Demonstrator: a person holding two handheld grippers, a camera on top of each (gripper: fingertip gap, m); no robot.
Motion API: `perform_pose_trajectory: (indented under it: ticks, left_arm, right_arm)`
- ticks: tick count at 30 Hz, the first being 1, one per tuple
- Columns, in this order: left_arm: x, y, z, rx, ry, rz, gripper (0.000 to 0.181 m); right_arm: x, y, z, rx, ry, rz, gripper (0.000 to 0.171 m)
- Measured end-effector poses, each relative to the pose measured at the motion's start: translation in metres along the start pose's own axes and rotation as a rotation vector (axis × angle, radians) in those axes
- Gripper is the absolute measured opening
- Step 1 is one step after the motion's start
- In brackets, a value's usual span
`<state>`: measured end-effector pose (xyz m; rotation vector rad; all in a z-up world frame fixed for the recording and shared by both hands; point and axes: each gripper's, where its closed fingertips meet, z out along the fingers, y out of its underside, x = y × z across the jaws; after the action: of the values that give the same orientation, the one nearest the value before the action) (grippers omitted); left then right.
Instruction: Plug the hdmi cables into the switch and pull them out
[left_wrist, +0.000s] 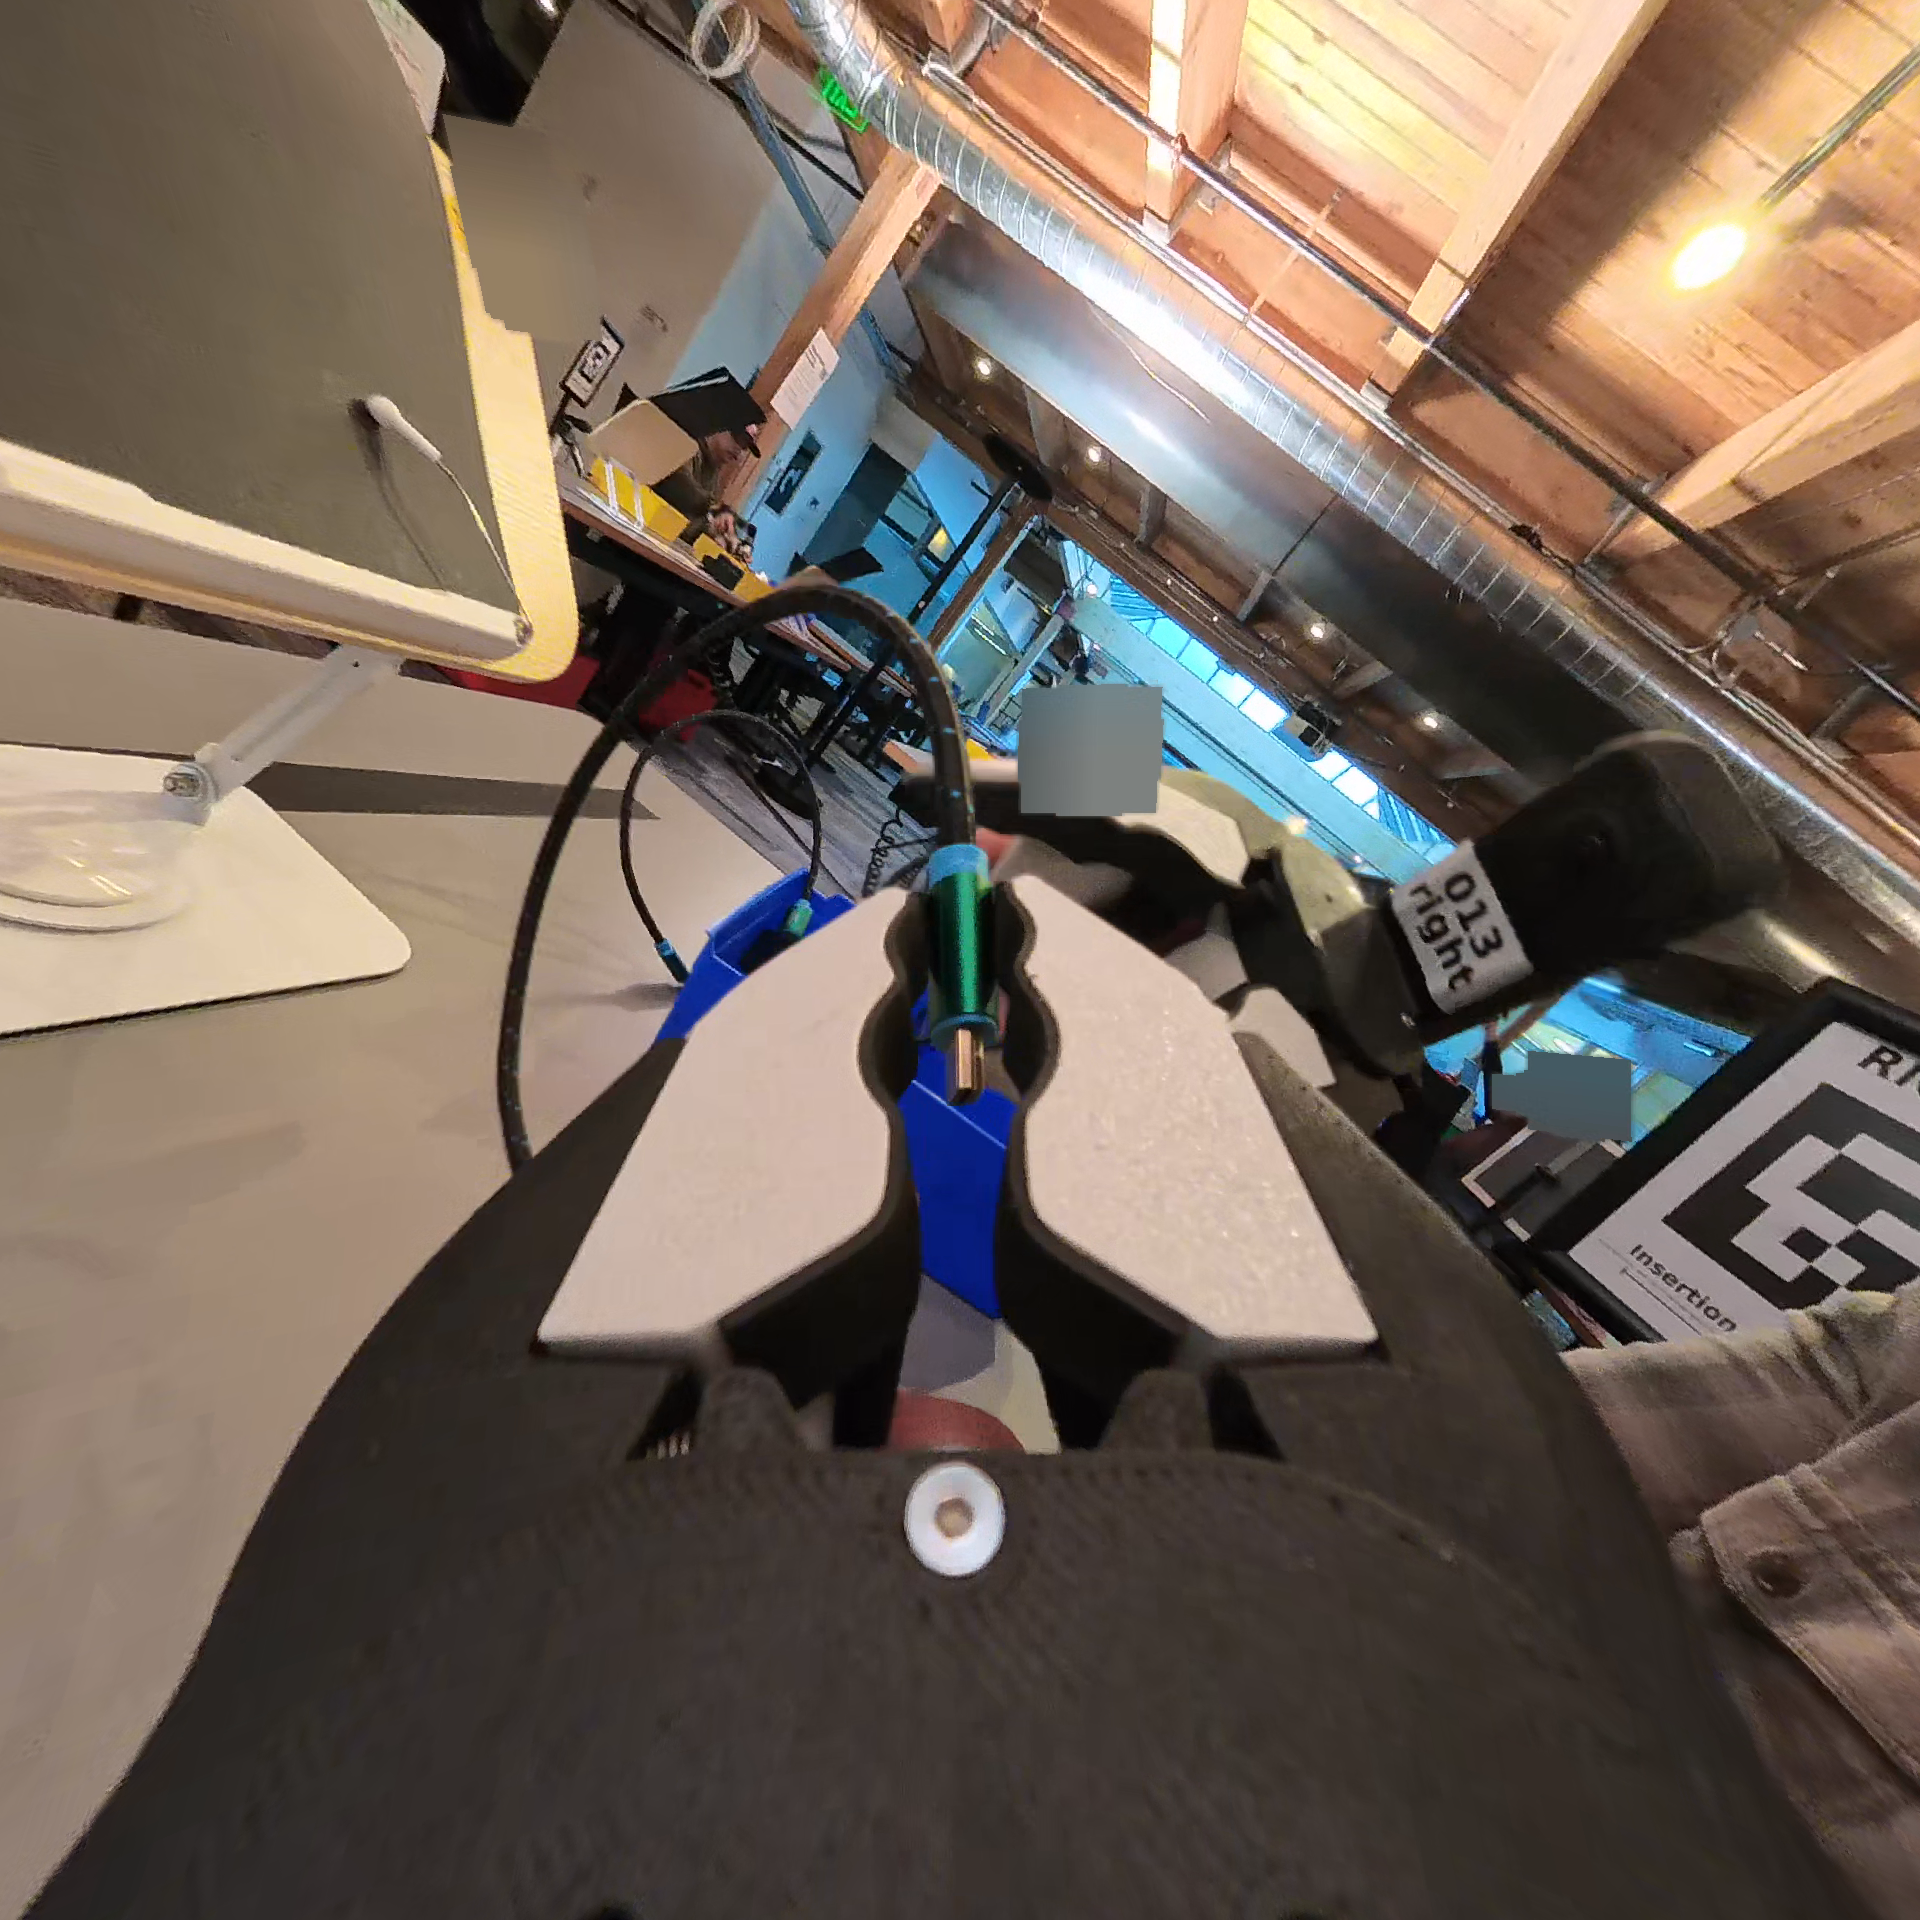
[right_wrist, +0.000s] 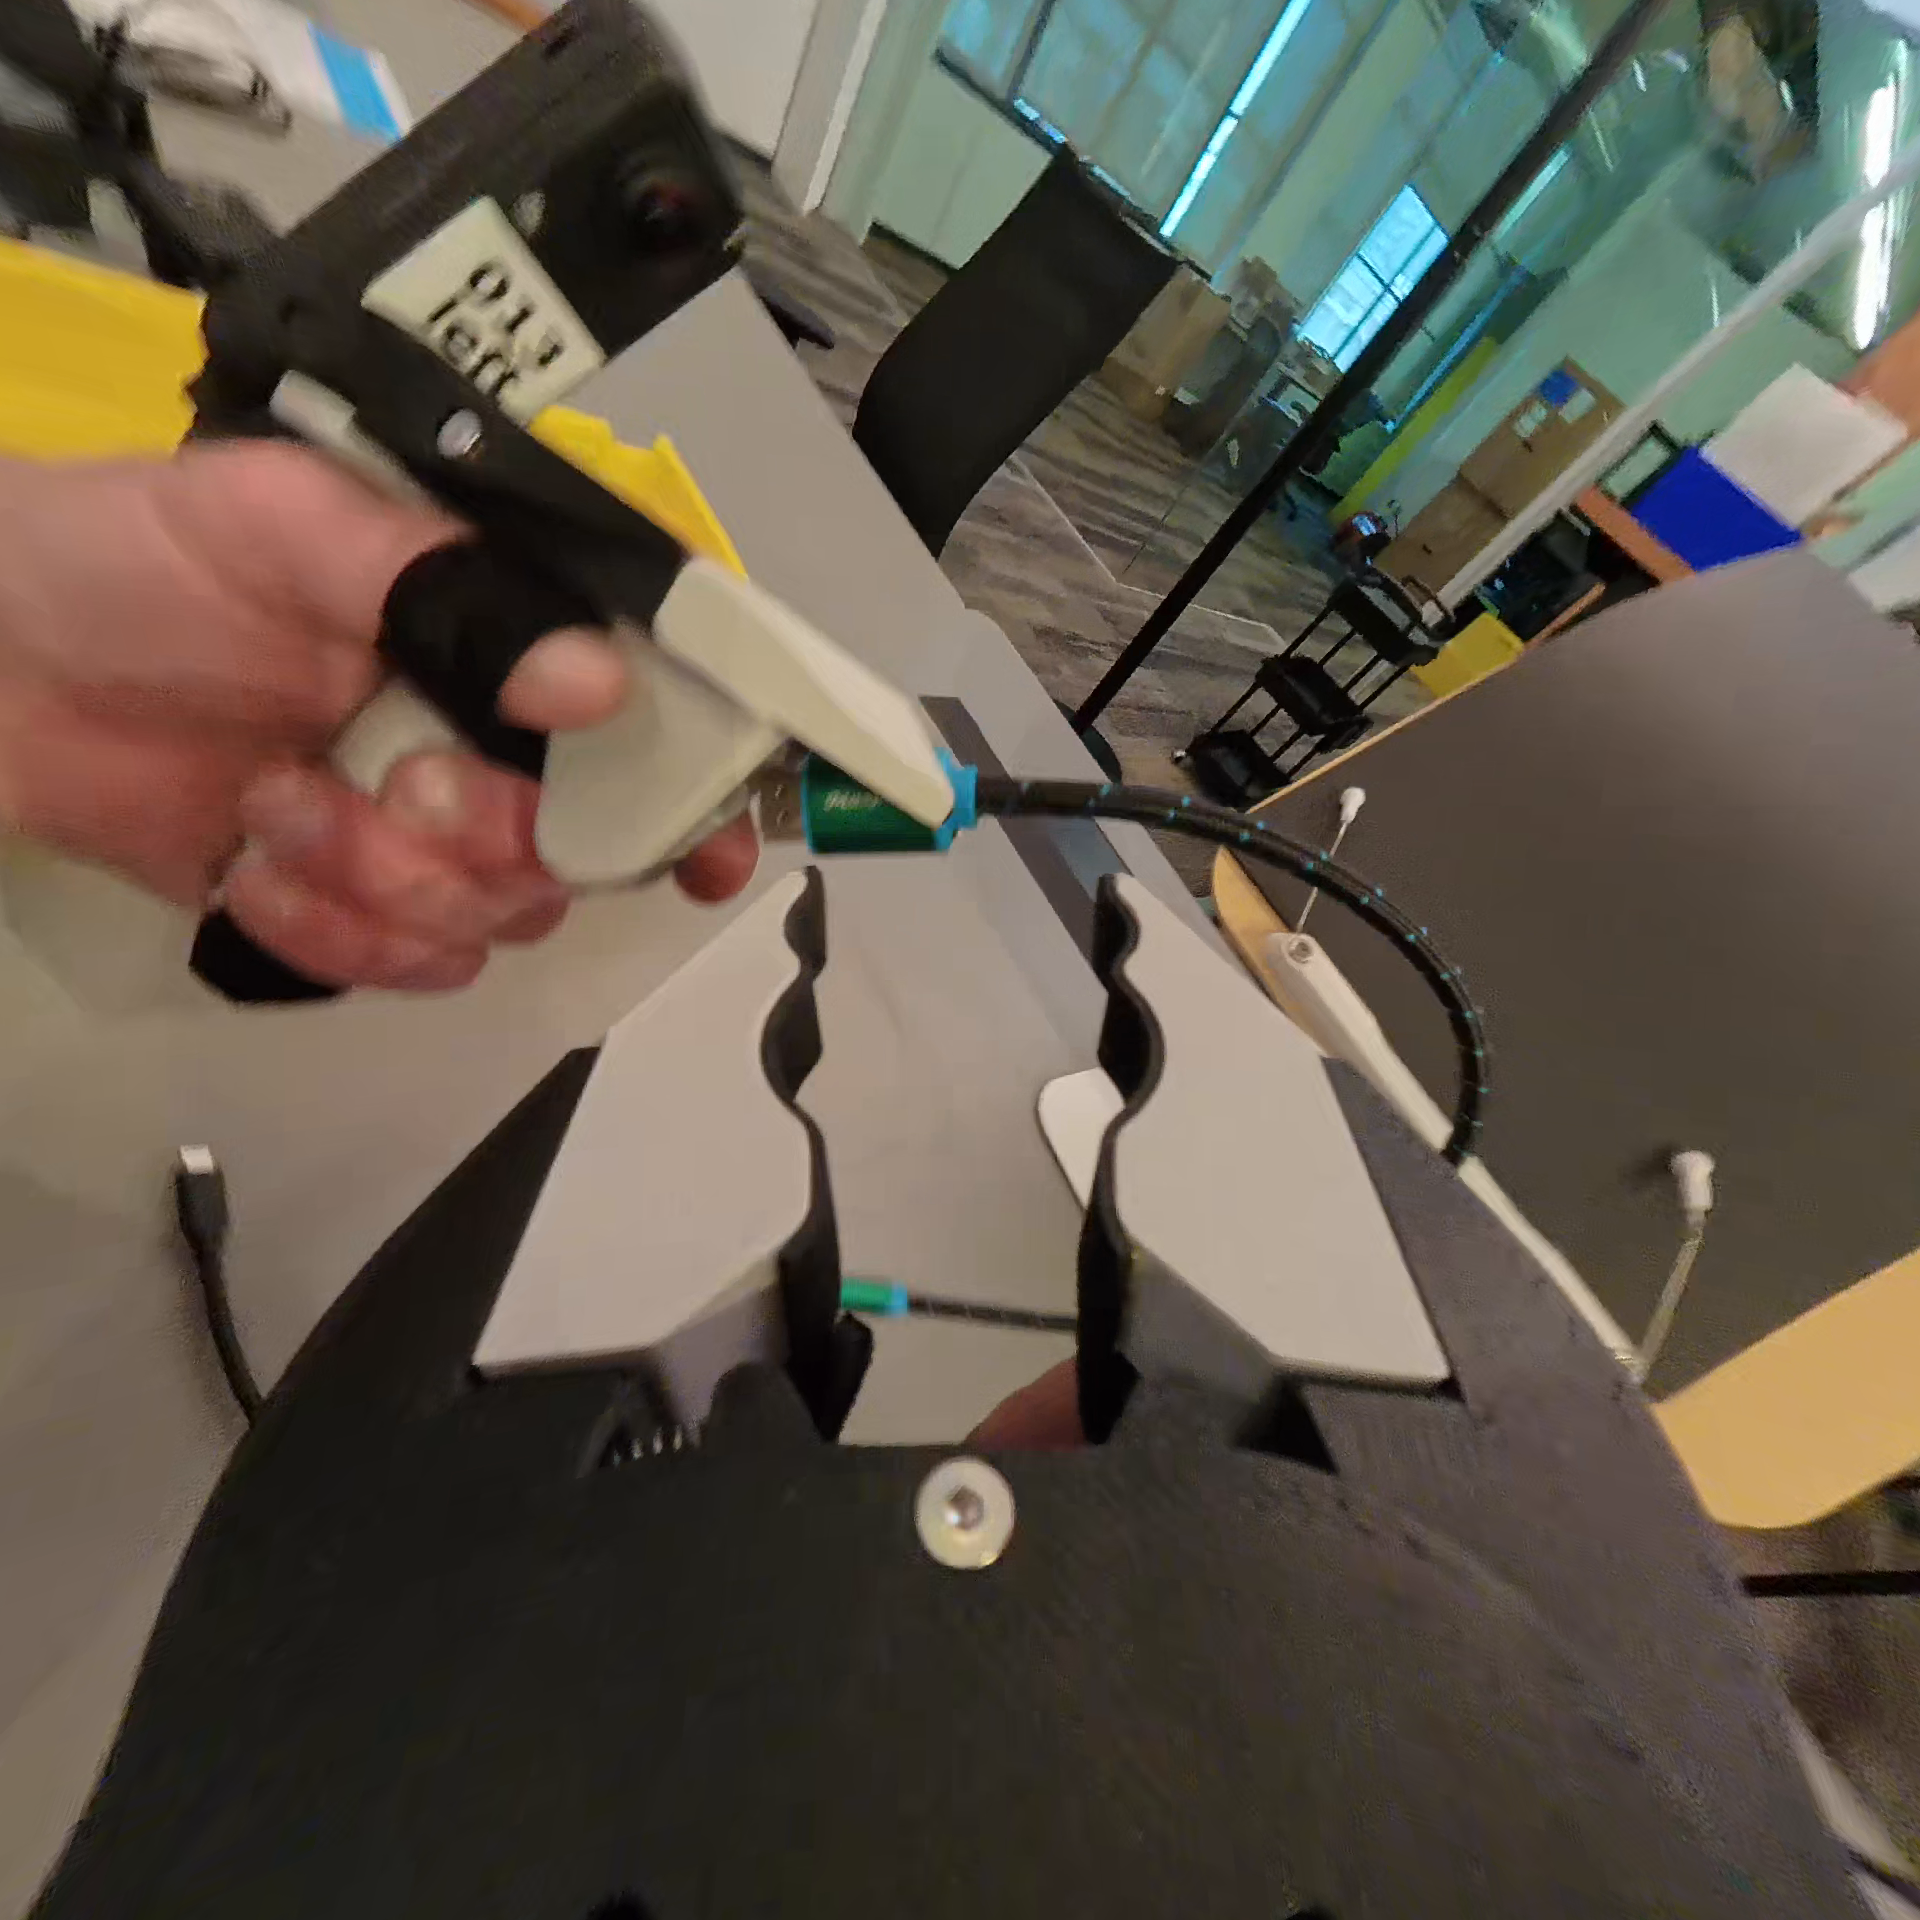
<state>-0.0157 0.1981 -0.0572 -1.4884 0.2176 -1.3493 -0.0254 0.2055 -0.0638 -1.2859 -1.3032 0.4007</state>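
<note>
The left tongs (left_wrist: 961, 997) pinch the green HDMI plug (left_wrist: 961, 961) aloft (metal tip pointing back); right tongs (right_wrist: 961, 997) gape empty below. Probably mid-regrip, before insertion.

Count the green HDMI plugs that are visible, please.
2: one green plug clamped in the left tool, another by the blue bin. Others may be hidden.

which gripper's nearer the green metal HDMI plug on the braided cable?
Left. The left gripper has its jaws shut on the green metal HDMI plug, held in the air. The right gripper sits just below it, jaws open and empty.
</note>
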Motion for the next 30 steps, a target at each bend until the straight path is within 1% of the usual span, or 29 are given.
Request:
perform_pose_trajectory:
  ticks: [1, 2, 4, 5, 8, 10, 12, 14, 16, 19, 20, 22, 24, 28, 30]
  left_arm:
    - [0.001, 0.003, 0.001, -0.012, 0.009, 0.000, 0.011]
    - [0.002, 0.004, 0.002, -0.014, 0.013, 0.001, 0.011]
    - [0.004, 0.007, 0.003, -0.027, 0.028, 0.000, 0.011]
    - [0.005, 0.011, 0.004, -0.048, 0.040, 0.006, 0.011]
    - [0.008, 0.031, 0.010, -0.156, 0.080, 0.001, 0.011]
    - [0.009, 0.048, 0.012, -0.238, 0.109, -0.018, 0.011]
    - [0.007, 0.060, 0.013, -0.279, 0.114, -0.011, 0.011]
    - [0.004, 0.067, 0.014, -0.299, 0.104, -0.015, 0.011]
    - [0.003, 0.070, 0.016, -0.295, 0.099, -0.014, 0.011]
    - [-0.006, 0.061, 0.017, -0.228, 0.051, -0.037, 0.011]
    - [-0.009, 0.055, 0.015, -0.192, 0.041, -0.062, 0.011]
    - [-0.014, 0.038, 0.010, -0.091, 0.043, -0.116, 0.011]
    - [-0.016, 0.027, 0.007, -0.023, 0.042, -0.141, 0.011]
    - [-0.013, 0.026, 0.008, -0.005, 0.039, -0.152, 0.011]
    - [-0.011, 0.024, 0.008, 0.009, 0.047, -0.162, 0.011]
  right_arm:
    - [-0.003, -0.003, 0.002, 0.025, -0.023, 0.042, 0.062]
    - [-0.006, -0.005, 0.002, 0.044, -0.041, 0.064, 0.067]
    - [-0.009, -0.004, 0.000, 0.057, -0.063, 0.044, 0.062]
    - [-0.010, -0.003, -0.001, 0.052, -0.065, 0.010, 0.063]
    - [-0.017, 0.007, -0.004, -0.040, -0.074, -0.176, 0.062]
    - [-0.026, 0.018, -0.006, -0.113, -0.105, -0.313, 0.058]
    - [-0.034, 0.029, -0.005, -0.155, -0.138, -0.380, 0.055]
    - [-0.039, 0.035, -0.005, -0.161, -0.160, -0.429, 0.053]
    - [-0.040, 0.038, -0.008, -0.151, -0.172, -0.461, 0.053]
    - [-0.028, 0.037, -0.014, -0.146, -0.139, -0.444, 0.057]
    - [-0.023, 0.036, -0.017, -0.145, -0.128, -0.432, 0.058]
    - [-0.016, 0.034, -0.023, -0.142, -0.116, -0.385, 0.054]
    - [-0.017, 0.035, -0.023, -0.139, -0.132, -0.340, 0.054]
    - [-0.017, 0.038, -0.010, -0.173, -0.086, -0.304, 0.052]
    - [-0.017, 0.031, -0.005, -0.131, -0.061, -0.235, 0.049]
